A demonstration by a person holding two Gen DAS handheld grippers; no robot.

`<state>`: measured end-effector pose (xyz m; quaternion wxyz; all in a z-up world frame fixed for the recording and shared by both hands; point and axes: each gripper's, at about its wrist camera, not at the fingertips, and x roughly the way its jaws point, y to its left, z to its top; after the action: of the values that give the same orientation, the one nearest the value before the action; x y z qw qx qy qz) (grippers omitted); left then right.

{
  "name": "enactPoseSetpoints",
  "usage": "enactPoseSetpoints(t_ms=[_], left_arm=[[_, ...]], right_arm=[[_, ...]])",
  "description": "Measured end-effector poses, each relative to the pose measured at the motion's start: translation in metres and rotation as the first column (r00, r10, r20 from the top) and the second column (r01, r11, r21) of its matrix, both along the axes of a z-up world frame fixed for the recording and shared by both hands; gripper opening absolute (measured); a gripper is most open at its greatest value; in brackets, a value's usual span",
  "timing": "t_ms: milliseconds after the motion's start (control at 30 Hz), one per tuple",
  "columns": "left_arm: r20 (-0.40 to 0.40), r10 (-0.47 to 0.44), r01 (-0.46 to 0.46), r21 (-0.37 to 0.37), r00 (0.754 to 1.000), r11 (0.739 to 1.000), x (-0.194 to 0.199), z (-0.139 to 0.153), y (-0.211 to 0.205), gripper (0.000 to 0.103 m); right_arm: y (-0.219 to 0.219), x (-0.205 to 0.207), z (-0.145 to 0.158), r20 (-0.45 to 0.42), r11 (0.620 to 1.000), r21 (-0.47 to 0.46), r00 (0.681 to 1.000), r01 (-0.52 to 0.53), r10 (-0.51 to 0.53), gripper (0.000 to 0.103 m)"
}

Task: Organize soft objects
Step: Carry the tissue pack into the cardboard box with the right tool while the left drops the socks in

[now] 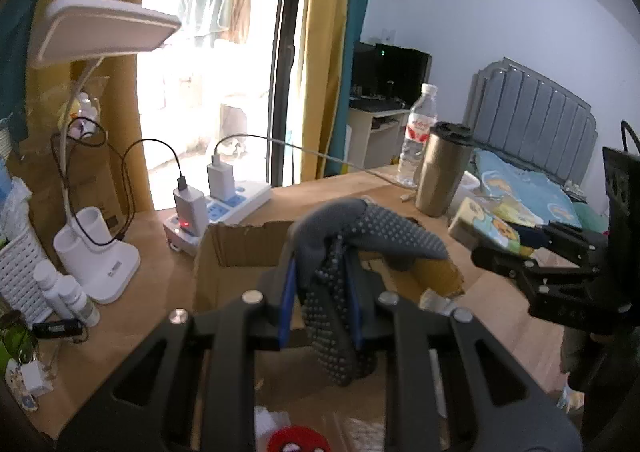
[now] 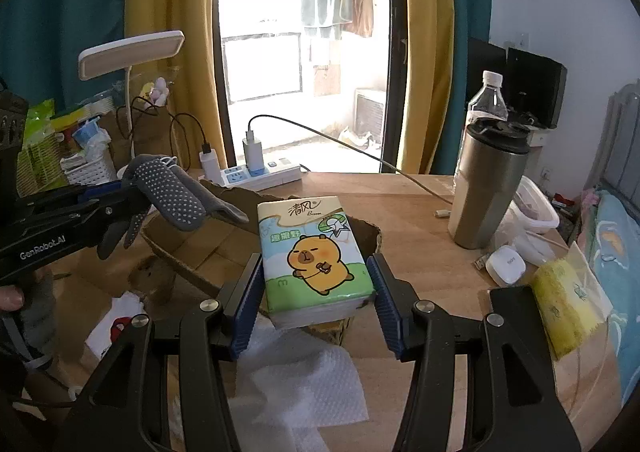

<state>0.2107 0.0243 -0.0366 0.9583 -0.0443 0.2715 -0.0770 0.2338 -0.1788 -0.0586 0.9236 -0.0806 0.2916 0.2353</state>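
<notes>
My left claw (image 1: 322, 288) is pressed nearly together, its blue pads pinching a grey glove (image 1: 352, 248) with white grip dots; the glove drapes over the fingertips and hangs above the open cardboard box (image 1: 236, 248), clear of its torn rim. My right claw (image 2: 316, 292) is spread about half way and clamps a pack of tissues (image 2: 312, 252) printed with a cartoon capybara, one pad against each long side. The pack sits in the air at the box's near right corner, above the cardboard edge. From the right wrist view the glove shows to the left of the box, held up in the left claw, with a bit of my hand (image 2: 10, 298) behind it. A white paper towel (image 2: 296, 384) lies on the desk (image 2: 420, 204) just in front of the box. Beyond the box stands a white power strip (image 1: 224, 208) with chargers plugged in. To the right of the box are a steel tumbler (image 2: 486, 188) and a water bottle (image 2: 486, 100), well apart from both claws.
</notes>
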Motion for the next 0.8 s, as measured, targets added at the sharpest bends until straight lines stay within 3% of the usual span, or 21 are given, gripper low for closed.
enactPoseSetpoints(t_ms=[800], left_arm=[[-0.138, 0.008, -0.009, -0.007, 0.99, 1.0, 0.059, -0.053, 0.01, 0.025]], right_arm=[[0.029, 0.052, -0.043, -0.108, 0.999, -0.014, 0.994, -0.032, 0.03, 0.055]])
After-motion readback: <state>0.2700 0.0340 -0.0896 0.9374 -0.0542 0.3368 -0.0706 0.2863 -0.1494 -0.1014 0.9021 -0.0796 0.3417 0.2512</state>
